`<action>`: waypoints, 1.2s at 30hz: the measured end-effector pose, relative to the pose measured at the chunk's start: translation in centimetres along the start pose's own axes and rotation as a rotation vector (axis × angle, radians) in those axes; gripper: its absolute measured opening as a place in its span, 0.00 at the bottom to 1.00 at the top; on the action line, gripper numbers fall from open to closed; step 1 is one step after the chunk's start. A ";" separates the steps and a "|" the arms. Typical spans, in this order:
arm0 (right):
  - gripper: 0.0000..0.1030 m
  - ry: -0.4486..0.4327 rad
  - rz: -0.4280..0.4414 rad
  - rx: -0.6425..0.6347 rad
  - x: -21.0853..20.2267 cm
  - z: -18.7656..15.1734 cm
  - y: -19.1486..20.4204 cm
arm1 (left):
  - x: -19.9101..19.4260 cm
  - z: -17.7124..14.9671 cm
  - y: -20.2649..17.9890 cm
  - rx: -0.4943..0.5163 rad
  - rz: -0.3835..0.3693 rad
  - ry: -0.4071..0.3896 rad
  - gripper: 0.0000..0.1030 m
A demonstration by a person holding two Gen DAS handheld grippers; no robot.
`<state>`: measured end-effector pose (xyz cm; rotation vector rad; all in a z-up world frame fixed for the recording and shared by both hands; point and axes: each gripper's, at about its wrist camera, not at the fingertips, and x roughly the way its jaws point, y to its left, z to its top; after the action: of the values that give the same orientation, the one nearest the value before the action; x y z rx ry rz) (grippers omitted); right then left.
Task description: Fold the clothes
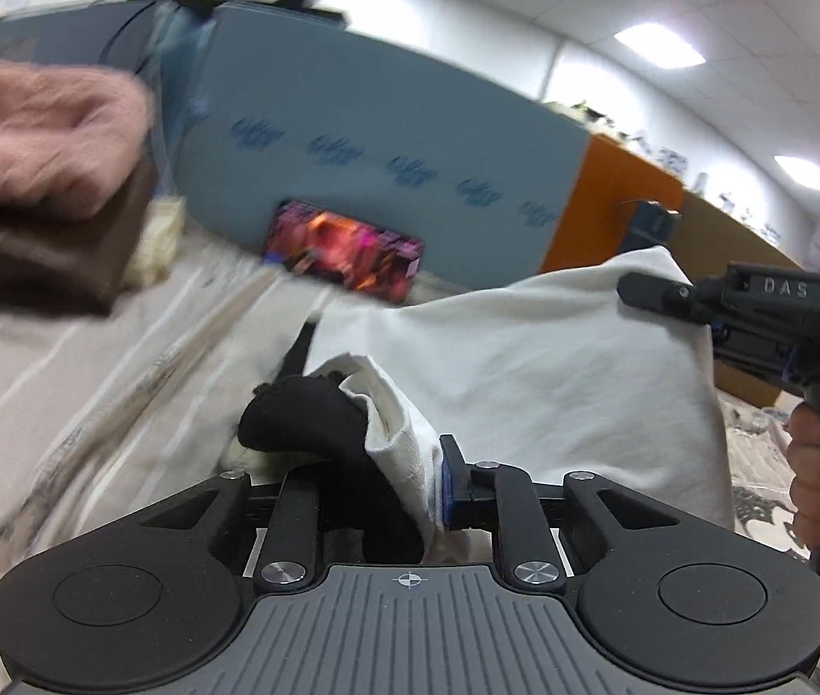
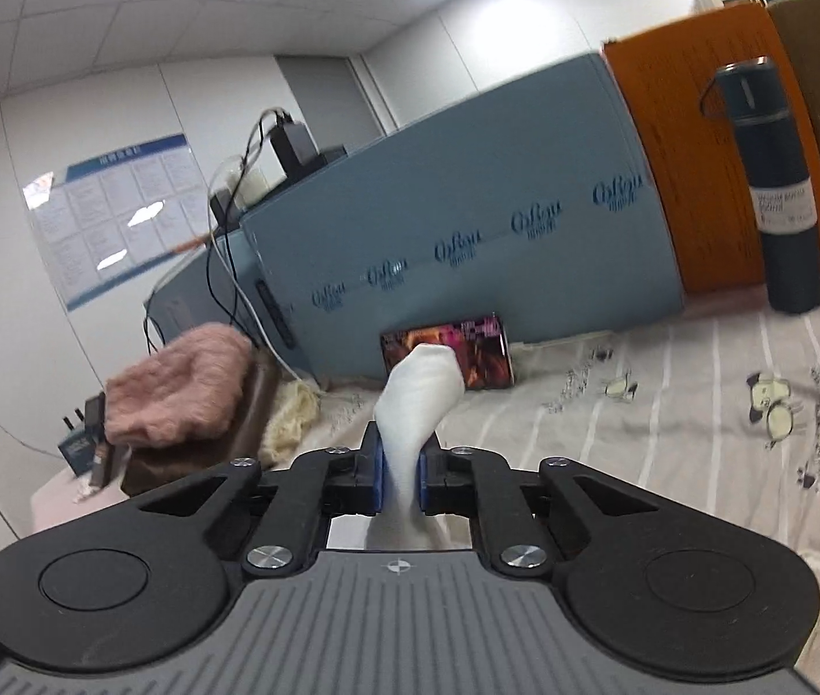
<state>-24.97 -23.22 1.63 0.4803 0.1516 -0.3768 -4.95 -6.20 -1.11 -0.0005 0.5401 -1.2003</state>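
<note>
- The white garment [image 1: 526, 359] hangs between the two tools above the striped bed sheet [image 1: 91, 376] — soft, light cloth that sags wherever it is unsupported.
- The left tool [image 1: 398, 480] is closed on a bunched white and black edge at 6 o'clock in its view.
- The right tool [image 2: 400, 472] pinches a thin white fold [image 2: 418, 394] between its blue pads [image 2: 376, 472].
- It likely slips easily; corners or seams give the surest hold.
- Folded pink fleece [image 2: 178, 382] sits at 9 o'clock — well apart.
</note>
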 end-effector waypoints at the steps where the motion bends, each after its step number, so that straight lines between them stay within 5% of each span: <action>1: 0.09 -0.015 -0.002 -0.002 -0.4 0.4 -0.1 | 0.3 0.4 -0.5 0.020 -0.011 -0.007 0.18; 9: 0.07 -0.151 -0.101 -0.014 -4.3 3.1 -3.5 | 3.8 3.5 -6.6 0.166 -0.114 -0.080 0.17; 22: 0.07 -0.381 -0.439 0.024 -12.7 8.2 -15.3 | 15.8 5.2 -20.6 0.288 -0.285 -0.093 0.17; 29: 0.07 -0.354 -0.614 0.064 -14.6 10.5 -22.8 | 21.5 3.0 -26.1 0.172 -0.379 0.034 0.18; 36: 0.07 -0.235 -0.771 0.203 -15.0 10.1 -32.6 | 25.5 0.5 -27.0 0.137 -0.394 0.193 0.20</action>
<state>-50.82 -49.99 0.20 0.5619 0.0644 -1.2072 -22.18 -39.04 -3.22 0.1321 0.6446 -1.6320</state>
